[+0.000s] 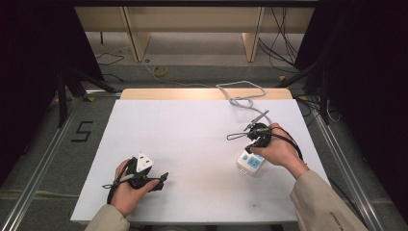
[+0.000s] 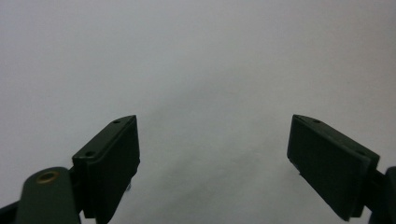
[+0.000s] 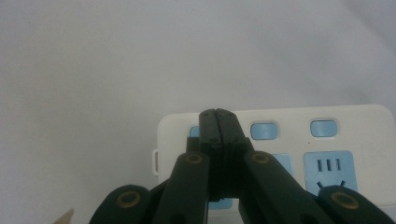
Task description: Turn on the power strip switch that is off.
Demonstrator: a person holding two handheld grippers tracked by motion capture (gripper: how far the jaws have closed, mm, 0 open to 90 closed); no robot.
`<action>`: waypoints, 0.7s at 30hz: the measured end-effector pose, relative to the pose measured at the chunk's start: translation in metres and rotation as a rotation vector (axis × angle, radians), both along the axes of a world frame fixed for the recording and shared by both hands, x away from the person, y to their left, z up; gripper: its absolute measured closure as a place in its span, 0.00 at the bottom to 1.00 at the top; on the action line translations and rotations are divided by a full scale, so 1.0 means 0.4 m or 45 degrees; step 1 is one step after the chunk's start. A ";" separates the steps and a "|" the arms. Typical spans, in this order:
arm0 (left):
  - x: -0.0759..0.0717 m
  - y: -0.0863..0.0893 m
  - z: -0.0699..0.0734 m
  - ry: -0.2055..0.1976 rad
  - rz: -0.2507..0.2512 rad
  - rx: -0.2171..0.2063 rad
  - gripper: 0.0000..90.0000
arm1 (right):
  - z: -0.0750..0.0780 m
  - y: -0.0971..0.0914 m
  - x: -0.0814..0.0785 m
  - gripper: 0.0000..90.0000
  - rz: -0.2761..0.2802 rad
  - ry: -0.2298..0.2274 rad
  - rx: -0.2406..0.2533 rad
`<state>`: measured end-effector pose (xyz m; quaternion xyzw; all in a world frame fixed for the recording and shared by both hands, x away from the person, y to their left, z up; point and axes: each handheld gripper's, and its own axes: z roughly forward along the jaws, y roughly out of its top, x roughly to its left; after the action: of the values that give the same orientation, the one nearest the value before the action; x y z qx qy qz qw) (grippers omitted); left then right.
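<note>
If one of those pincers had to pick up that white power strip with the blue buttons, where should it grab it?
Probably across its two long side edges, coming straight down from above. The white power strip with blue buttons lies flat on the white table, a low rectangular block whose narrow width should fit open jaws; its grey cable leaves the far end.

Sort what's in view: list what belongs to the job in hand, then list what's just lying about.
In the job:
- power strip, under the right gripper's shut tips
- right gripper
- strip's grey cord

Lying about:
- left gripper, open over bare table
- floor cables
- yellow coil
</note>
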<state>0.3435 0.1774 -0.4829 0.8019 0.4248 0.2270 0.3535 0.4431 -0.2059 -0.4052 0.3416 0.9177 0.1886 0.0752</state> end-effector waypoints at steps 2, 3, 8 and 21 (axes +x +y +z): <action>0.000 0.000 0.000 0.000 0.000 -0.001 0.19 | -0.001 0.001 0.001 1.00 0.002 0.003 -0.002; 0.000 0.000 0.000 0.000 0.001 -0.001 0.19 | -0.002 0.002 0.001 1.00 0.004 0.005 -0.003; 0.000 0.000 0.000 0.001 0.000 0.000 0.19 | -0.005 0.006 0.002 1.00 0.006 0.004 -0.004; 0.000 0.000 0.000 0.000 0.000 -0.001 0.19 | -0.015 0.012 0.006 1.00 0.004 0.018 -0.020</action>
<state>0.3435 0.1774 -0.4827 0.8019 0.4247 0.2267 0.3537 0.4455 -0.2010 -0.4110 0.3408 0.9202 0.1792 0.0710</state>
